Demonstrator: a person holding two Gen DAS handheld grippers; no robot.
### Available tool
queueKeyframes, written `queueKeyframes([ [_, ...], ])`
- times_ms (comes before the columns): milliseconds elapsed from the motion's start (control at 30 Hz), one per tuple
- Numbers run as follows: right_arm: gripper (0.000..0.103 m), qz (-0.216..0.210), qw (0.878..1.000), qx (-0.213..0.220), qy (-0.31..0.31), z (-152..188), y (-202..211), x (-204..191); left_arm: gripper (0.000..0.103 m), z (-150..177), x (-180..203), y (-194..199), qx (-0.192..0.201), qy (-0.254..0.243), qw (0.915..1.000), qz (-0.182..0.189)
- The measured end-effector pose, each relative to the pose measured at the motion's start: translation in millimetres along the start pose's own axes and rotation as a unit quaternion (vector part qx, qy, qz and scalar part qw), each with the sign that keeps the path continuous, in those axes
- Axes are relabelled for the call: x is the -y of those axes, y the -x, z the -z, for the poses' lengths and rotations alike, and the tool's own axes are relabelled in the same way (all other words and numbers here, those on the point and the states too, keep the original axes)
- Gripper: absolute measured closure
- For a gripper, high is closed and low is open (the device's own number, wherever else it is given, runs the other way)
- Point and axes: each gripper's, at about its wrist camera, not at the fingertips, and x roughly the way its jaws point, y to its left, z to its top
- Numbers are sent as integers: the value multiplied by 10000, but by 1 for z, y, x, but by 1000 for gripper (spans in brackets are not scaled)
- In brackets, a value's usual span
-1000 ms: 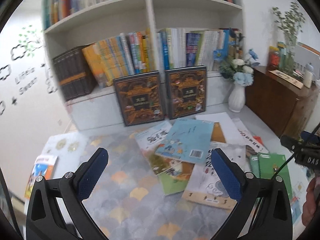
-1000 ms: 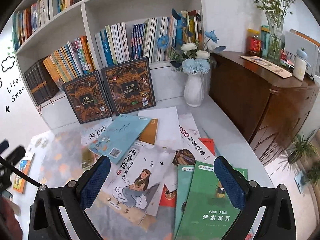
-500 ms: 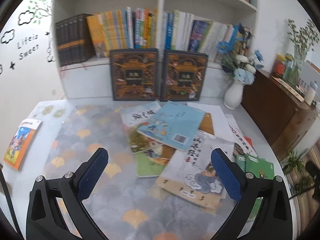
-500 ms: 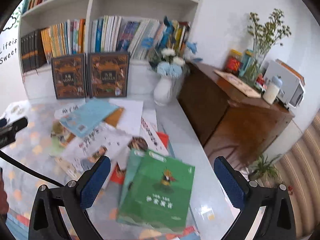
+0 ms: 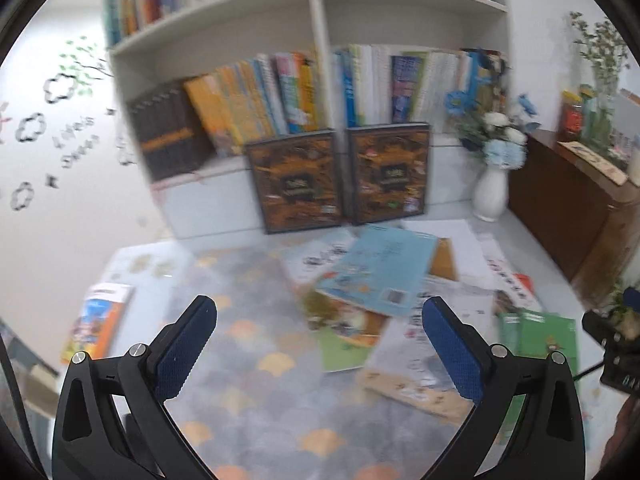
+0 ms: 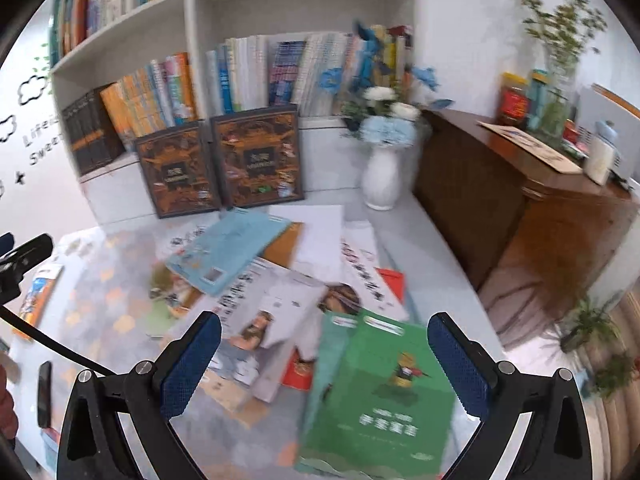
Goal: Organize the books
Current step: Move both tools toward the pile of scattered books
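Loose books lie scattered on the table. A light blue book (image 5: 380, 268) (image 6: 228, 246) tops the heap, beside a white illustrated book (image 6: 260, 320) (image 5: 428, 356) and a green book (image 6: 384, 392) (image 5: 548, 336). An orange book (image 5: 98, 320) (image 6: 38, 294) lies alone at the left. Two dark ornate books (image 5: 296, 180) (image 6: 256, 156) lean against the bookshelf (image 5: 316, 12). My left gripper (image 5: 320, 344) hovers open over the patterned mat. My right gripper (image 6: 324, 360) hangs open above the green and white books. Both hold nothing.
A white vase of flowers (image 5: 490, 192) (image 6: 382, 176) stands at the table's back right. A brown wooden cabinet (image 6: 532, 216) with jars and a plant flanks the table's right edge. A dark phone (image 6: 44, 394) lies at the table's left front.
Both views have swung and blurred. The left gripper tilted back up toward the shelf. The right gripper turned left, back over the green and white books. Both stayed open.
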Motion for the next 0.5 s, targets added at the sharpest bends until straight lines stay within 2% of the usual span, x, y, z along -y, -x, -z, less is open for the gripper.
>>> queueKeyframes([
  [167, 0, -500, 9977, 92, 443, -12, -5, -37, 0, 19, -33, 7, -158, 279, 9984, -464],
  [233, 0, -717, 9956, 75, 591, -16, -8, -51, 0, 26, -41, 4, -208, 379, 9976, -535],
  [333, 0, -927, 9930, 106, 725, -23, -11, -66, 0, 27, -45, -7, -259, 491, 9976, -410],
  [500, 0, -858, 9944, 154, 596, -29, -21, -66, 0, 20, -36, -38, -262, 393, 9989, 47],
])
